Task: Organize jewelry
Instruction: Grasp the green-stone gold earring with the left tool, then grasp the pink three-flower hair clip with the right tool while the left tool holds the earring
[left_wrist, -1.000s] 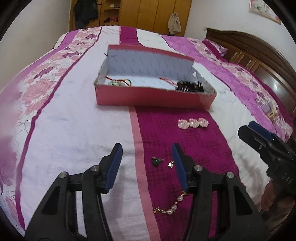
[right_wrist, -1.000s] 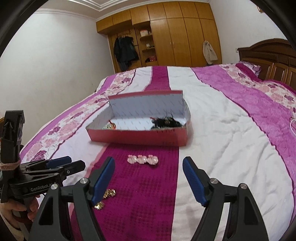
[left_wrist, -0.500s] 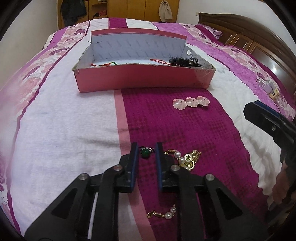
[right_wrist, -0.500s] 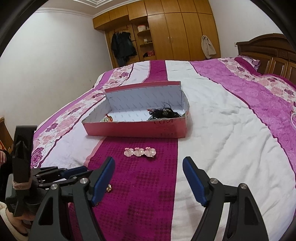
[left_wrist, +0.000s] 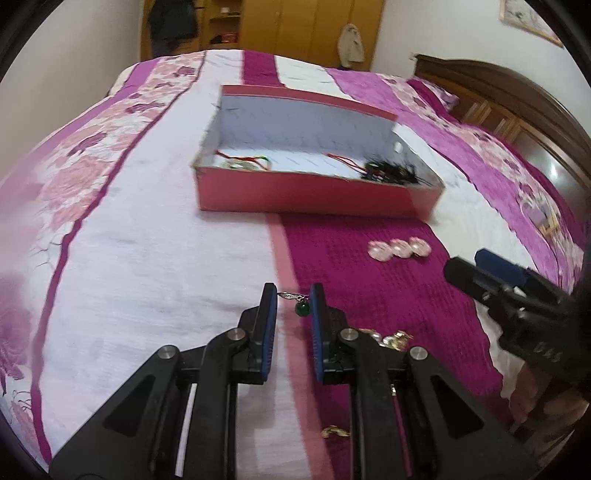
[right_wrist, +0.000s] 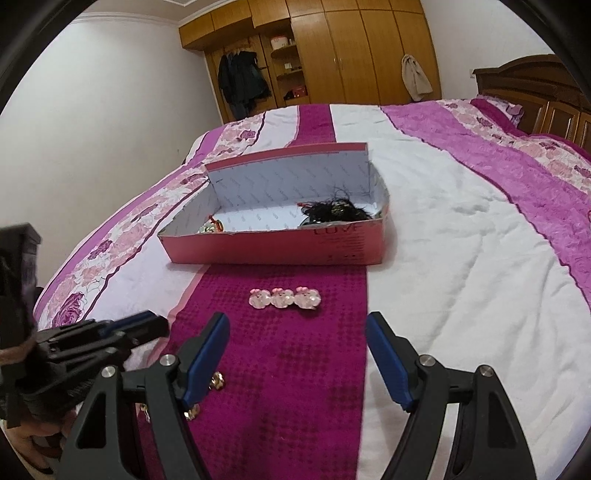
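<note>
My left gripper is shut on a small green-bead pendant, whose clasp spans the fingertips while the bead hangs below, lifted above the bedspread. The red open box stands further ahead and holds a red-cord piece and a black tangle. A pink three-flower clip lies on the magenta stripe. A gold-and-pearl chain lies just right of my fingers. My right gripper is open and empty, low over the stripe, short of the clip. The left gripper also shows in the right wrist view.
The box sits mid-bed in the right wrist view. A gold clasp piece lies near the bottom of the left wrist view. The wooden headboard is at right, a wardrobe behind the bed.
My left gripper closed on the green-bead pendant and lifted it off the bedspread, tilting up toward the box. The right gripper stayed open and shifted only slightly.
</note>
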